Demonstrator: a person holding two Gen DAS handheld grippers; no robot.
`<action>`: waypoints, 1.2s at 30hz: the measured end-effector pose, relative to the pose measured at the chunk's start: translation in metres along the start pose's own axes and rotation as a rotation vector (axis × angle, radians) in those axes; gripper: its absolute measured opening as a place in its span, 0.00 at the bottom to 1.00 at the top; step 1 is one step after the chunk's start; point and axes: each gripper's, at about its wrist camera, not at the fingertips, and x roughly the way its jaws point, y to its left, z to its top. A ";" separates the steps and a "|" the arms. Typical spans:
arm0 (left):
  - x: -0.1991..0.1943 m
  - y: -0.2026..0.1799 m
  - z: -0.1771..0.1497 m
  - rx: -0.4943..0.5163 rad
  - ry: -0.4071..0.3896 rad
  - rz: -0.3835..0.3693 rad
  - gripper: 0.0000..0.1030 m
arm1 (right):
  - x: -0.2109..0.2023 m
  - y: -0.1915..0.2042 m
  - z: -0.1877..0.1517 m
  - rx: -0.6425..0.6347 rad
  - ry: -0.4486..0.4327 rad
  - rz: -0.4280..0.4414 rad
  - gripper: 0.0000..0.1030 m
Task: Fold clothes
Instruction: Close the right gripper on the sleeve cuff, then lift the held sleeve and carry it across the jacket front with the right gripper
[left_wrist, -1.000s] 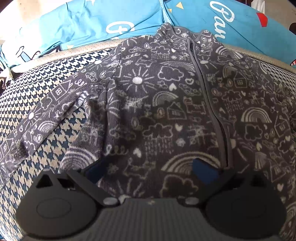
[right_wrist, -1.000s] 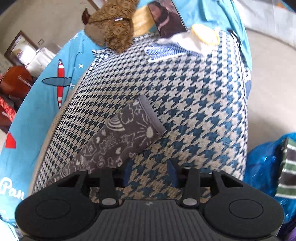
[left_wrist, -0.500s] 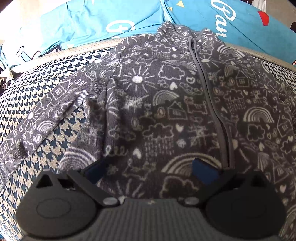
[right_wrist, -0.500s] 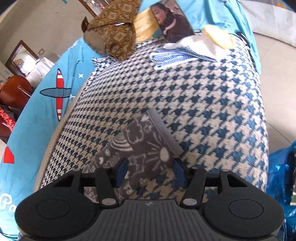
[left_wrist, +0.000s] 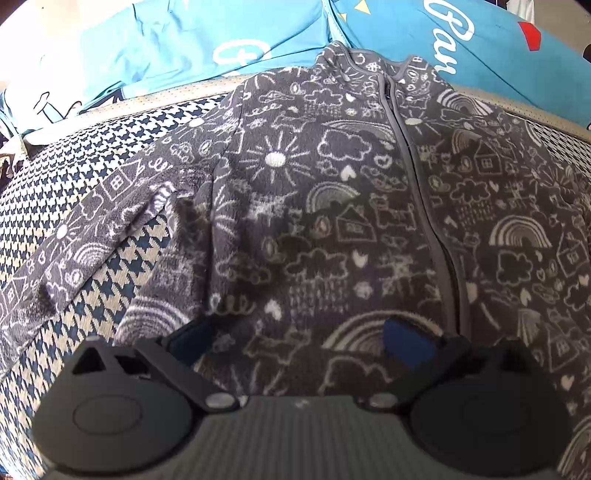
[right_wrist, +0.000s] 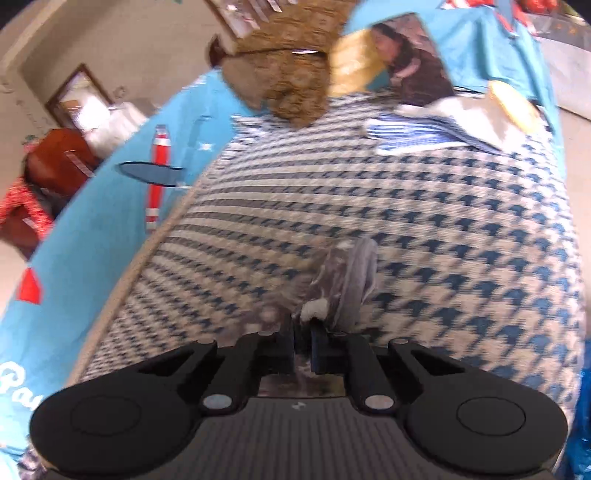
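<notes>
A checked cover (left_wrist: 85, 158) in blue and beige fills most of both views, and a light blue sheet (left_wrist: 177, 40) lies along the top of the left view. On the cover the grey jacket (left_wrist: 317, 206) lies spread flat in the middle of the left view, zip closed, collar at the top. It looks not yet folded; I judge that the task is only at its beginning, with both sleeves and the body left to fold.

The left gripper (left_wrist: 295, 339) hangs at the bottom of its frame over the hem, its jaws wide apart and holding nothing.

The right gripper (right_wrist: 303, 343) is closing, and the sleeve cuff (right_wrist: 347, 284) is pinched between its pads at lower centre.

White letters on the blue sheet, upper right of the left view, read perhaps "Par"; the rest is cut off.
</notes>
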 end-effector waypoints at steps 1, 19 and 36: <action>0.000 0.000 0.000 0.001 0.000 0.001 1.00 | -0.002 0.005 -0.001 -0.001 0.001 0.034 0.10; 0.003 0.006 0.007 -0.048 0.007 -0.024 1.00 | -0.019 0.126 -0.058 -0.157 0.073 0.374 0.10; -0.004 0.025 0.020 -0.102 -0.040 0.018 1.00 | -0.036 0.213 -0.126 -0.349 0.115 0.617 0.10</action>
